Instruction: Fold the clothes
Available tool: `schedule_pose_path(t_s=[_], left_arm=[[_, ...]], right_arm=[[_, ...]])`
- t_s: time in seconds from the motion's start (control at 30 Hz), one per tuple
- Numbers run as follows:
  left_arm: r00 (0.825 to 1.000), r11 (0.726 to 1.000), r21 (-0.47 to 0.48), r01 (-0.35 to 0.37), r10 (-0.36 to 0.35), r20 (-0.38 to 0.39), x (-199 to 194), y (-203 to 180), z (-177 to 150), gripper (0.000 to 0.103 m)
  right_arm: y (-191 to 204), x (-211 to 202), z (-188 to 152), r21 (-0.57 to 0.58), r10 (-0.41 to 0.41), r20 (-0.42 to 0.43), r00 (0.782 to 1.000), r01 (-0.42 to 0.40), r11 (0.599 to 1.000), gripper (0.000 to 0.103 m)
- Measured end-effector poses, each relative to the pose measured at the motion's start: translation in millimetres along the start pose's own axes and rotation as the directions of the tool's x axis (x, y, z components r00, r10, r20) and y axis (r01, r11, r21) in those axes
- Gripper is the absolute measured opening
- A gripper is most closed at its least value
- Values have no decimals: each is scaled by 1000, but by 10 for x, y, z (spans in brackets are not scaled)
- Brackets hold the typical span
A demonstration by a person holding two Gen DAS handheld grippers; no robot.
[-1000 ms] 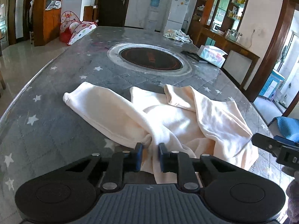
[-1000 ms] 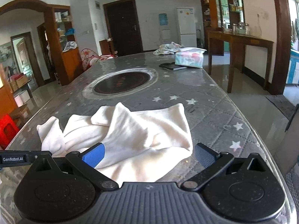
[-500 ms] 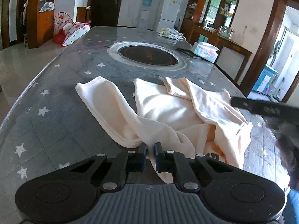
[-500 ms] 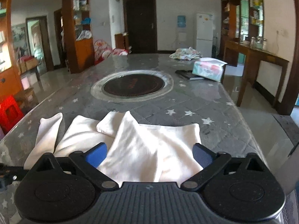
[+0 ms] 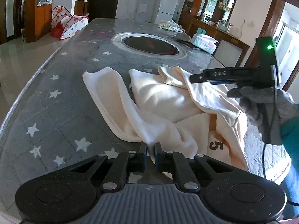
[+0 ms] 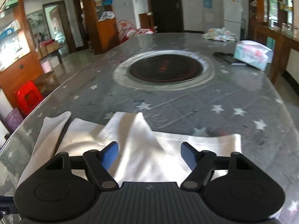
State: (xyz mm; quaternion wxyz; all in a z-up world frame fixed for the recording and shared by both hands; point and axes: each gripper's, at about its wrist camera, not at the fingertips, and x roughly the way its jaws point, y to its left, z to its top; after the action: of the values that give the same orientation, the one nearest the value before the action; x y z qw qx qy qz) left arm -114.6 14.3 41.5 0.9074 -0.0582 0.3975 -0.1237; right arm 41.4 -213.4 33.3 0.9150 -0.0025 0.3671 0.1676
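Observation:
A cream garment (image 5: 168, 104) lies crumpled on the grey star-patterned table (image 5: 61, 112), with a sleeve stretched to the far left and a dark "5" printed near its front edge. My left gripper (image 5: 151, 150) is shut on a fold of the garment at its near edge. My right gripper (image 6: 149, 150) is open above the garment (image 6: 142, 149), its blue pads on either side of a raised fold. In the left wrist view the right gripper shows from the side, held by a gloved hand (image 5: 261, 100) over the garment's right part.
A round dark hotplate (image 5: 149, 45) is set in the table's middle. A tissue pack (image 6: 252, 55), a dark flat object (image 6: 226, 57) and a bundle of cloth (image 6: 218, 33) lie at the far right. The table's right edge (image 6: 291, 123) is near.
My right gripper moved forward and up over the garment and now reaches in from the right in the left wrist view. My left gripper stayed shut on the fold, pulling it nearer.

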Motion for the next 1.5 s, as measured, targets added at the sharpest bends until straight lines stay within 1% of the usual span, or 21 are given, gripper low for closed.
schedule_pose_path(t_s=[0.07, 0.1, 0.13, 0.17, 0.2, 0.23, 0.27, 0.33, 0.4, 0.43, 0.47, 0.53, 0.63, 0.73, 0.8, 0.9, 1.0, 1.1, 1.23, 1.33, 1.5], left_arm=[[1000, 1000, 3, -10, 10, 3, -18, 10, 2, 12], [1000, 1000, 1, -11, 11, 4, -23, 21, -2, 12], [1000, 1000, -1, -12, 12, 4, -27, 34, -5, 12], [1000, 1000, -4, -14, 14, 4, -30, 44, -8, 12], [1000, 1000, -8, -16, 16, 3, -33, 53, -10, 13], [1000, 1000, -7, -18, 18, 5, -40, 56, -8, 13], [1000, 1000, -5, -19, 19, 7, -48, 58, -4, 13], [1000, 1000, 3, -22, 22, 16, -63, 59, 16, 13], [999, 1000, 11, -26, 26, 32, -94, 49, 50, 16], [999, 1000, 15, -28, 27, 40, -113, 43, 67, 20], [998, 999, 19, -29, 28, 49, -133, 37, 84, 27], [997, 999, 29, -35, 33, 65, -161, 22, 122, 34], [996, 998, 43, -43, 39, 83, -167, -5, 193, 36], [995, 998, 51, -37, 32, 97, -129, -40, 274, 38], [995, 998, 59, -27, 21, 101, -80, -77, 321, 39], [996, 998, 66, -14, 7, 94, 27, -127, 382, 39], [997, 997, 71, -3, -2, 79, 140, -173, 418, 39], [998, 997, 80, 15, -20, 61, 216, -216, 400, 39], [999, 996, 89, 21, -25, 44, 257, -241, 327, 39], [999, 995, 93, 23, -26, 34, 271, -252, 274, 39], [999, 996, 92, 14, -18, 44, 170, -235, 239, 40]], right_arm=[[53, 92, 4, -28, 8, -13, 1000, -9, 1000, 68], [71, 145, 4, -42, 11, -22, 1000, -12, 999, 64], [85, 184, 2, -55, 15, -29, 999, -16, 998, 57], [89, 191, -4, -66, 20, -26, 999, -22, 998, 56], [93, 197, -9, -77, 25, -23, 999, -27, 997, 52], [94, 197, -12, -86, 29, -20, 999, -30, 996, 39], [83, 178, -8, -86, 27, -18, 999, -29, 996, 35], [47, 123, -7, -73, 27, -11, 1000, -27, 997, 18], [14, 58, -13, -63, 24, 4, 1000, -24, 998, 14], [-9, 11, -12, -57, 18, 15, 1000, -17, 998, 10], [-36, -50, -12, -53, 10, 30, 1000, -9, 999, 10], [-80, -198, -27, -48, -6, 63, 998, 9, 999, 8], [-147, -458, -76, -41, -49, 117, 992, 54, 998, 8], [-246, -748, -153, -18, -107, 171, 979, 112, 994, 7], [-317, -926, -223, 5, -149, 200, 968, 152, 988, 7], [-447, -1252, -392, 57, -234, 238, 943, 227, 972, 7], [-566, -1517, -606, 107, -310, 248, 918, 292, 950, 7], [-688, -1694, -812, 145, -385, 230, 894, 360, 922, 7], [-863, -1865, -1004, 218, -457, 197, 867, 416, 883, 6], [-979, -1914, -1131, 271, -473, 150, 868, 424, 864, 7], [-906, -1910, -1156, 262, -432, 150, 889, 385, 885, 12]])
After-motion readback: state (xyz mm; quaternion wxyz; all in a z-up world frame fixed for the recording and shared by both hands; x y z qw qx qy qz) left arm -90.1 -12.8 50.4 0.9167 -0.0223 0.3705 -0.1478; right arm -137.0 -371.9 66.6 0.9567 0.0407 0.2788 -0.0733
